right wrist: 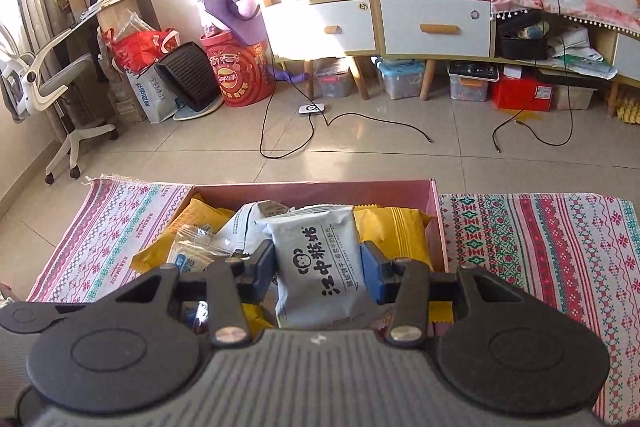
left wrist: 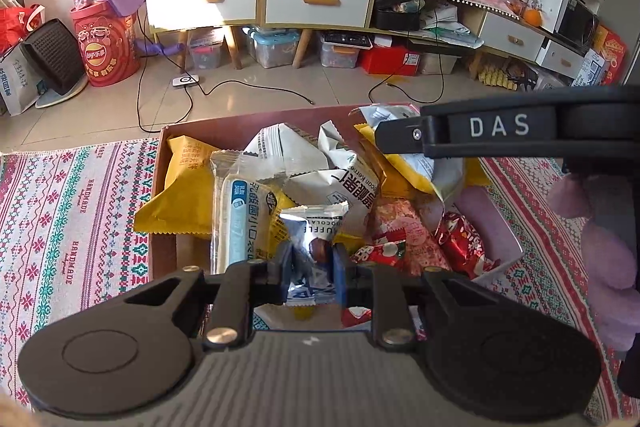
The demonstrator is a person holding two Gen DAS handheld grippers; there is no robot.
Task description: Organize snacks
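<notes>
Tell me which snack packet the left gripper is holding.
The small silver chocolate truffle packet, pinched between the left gripper. Unlike the yellow packets and red candy wrappers lying loose in the pink box, it is silver and clamped.

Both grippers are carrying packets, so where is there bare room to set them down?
Bare patterned cloth lies right of the pink box, and more lies left of it. Inside the box it is crowded with yellow and white packets; only a pink strip by the red candies is bare.
</notes>
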